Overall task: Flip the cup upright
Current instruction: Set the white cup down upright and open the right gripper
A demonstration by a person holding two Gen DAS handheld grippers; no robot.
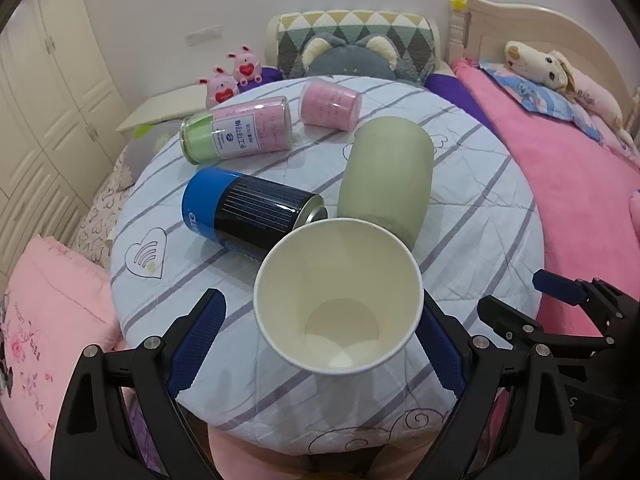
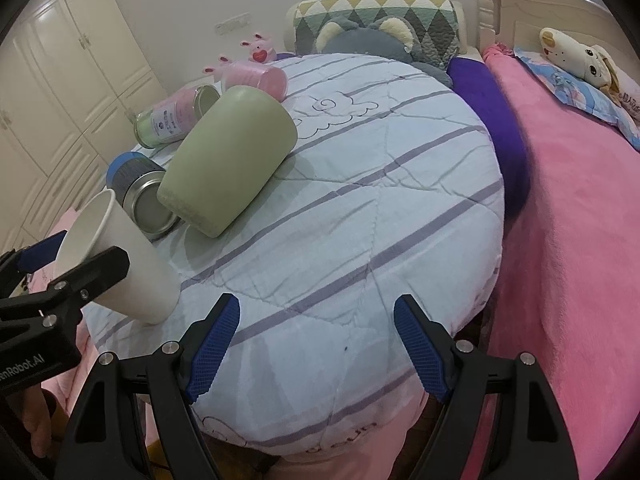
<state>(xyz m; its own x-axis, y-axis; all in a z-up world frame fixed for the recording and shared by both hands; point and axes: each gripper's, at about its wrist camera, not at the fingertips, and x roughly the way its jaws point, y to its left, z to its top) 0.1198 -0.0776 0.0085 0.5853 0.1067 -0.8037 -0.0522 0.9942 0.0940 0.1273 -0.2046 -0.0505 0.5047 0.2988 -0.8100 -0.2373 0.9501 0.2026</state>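
Note:
A white paper cup (image 1: pixel 338 300) stands on its base, tilted, on the striped round cushion (image 1: pixel 460 184), its mouth toward the left wrist camera. My left gripper (image 1: pixel 320 344) is open around it: the right pad (image 1: pixel 440 344) touches the cup, the left pad (image 1: pixel 196 340) stands apart. In the right wrist view the cup (image 2: pixel 132 264) leans left between the left gripper's fingers (image 2: pixel 96 272). My right gripper (image 2: pixel 316 348) is open and empty over the cushion's (image 2: pixel 360 200) near edge, to the right of the cup.
A pale green cup (image 1: pixel 386 176) lies on its side just behind the paper cup, beside a blue-and-black can (image 1: pixel 252 212). A pink-and-green jar (image 1: pixel 236 132) and a pink roll (image 1: pixel 330 104) lie farther back. A pink blanket (image 1: pixel 580 216) is on the right, plush toys behind.

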